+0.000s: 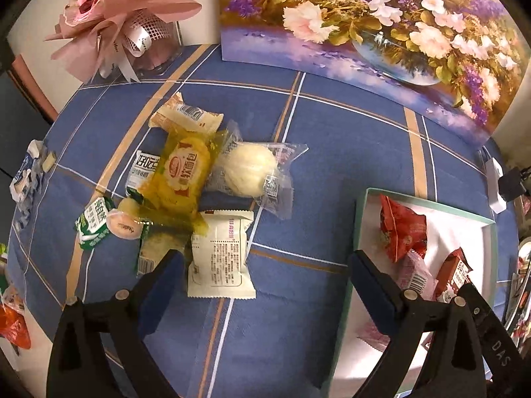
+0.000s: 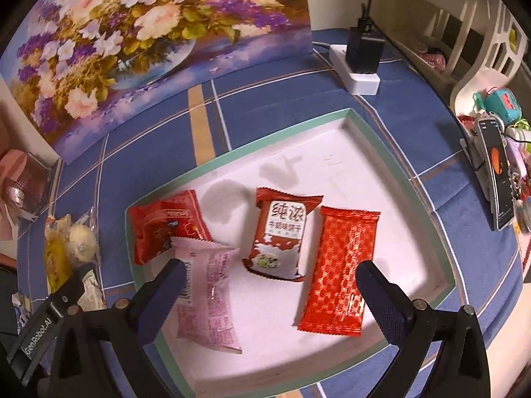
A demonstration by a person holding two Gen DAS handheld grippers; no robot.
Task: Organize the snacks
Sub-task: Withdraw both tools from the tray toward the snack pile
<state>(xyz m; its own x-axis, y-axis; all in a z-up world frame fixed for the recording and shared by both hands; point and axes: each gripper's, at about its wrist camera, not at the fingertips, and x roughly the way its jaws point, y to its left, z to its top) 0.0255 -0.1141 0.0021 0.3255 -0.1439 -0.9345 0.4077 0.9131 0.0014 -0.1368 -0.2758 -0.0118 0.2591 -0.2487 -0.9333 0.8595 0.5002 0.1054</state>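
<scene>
My left gripper [image 1: 267,267] stands open above the blue checked tablecloth, nothing between its fingers. Just ahead of it lies a pile of snacks: a cream packet [image 1: 220,255], a yellow bread packet [image 1: 186,179], a clear-wrapped white bun [image 1: 249,172] and a green-and-white packet [image 1: 93,222]. My right gripper [image 2: 270,275] hangs wide open over the white tray with a green rim [image 2: 288,126]. In the tray lie a red packet [image 2: 166,225], a pink packet [image 2: 209,292], a red-brown milk biscuit packet [image 2: 282,235] and a long red patterned packet [image 2: 341,268]. The pads touch none of them.
A flower painting [image 2: 132,43] leans at the back of the table. A pink bouquet [image 1: 116,16] stands at the far left. A white power strip with a black charger [image 2: 361,59], a phone on a stand [image 2: 497,179] and a white chair [image 2: 481,33] are to the right.
</scene>
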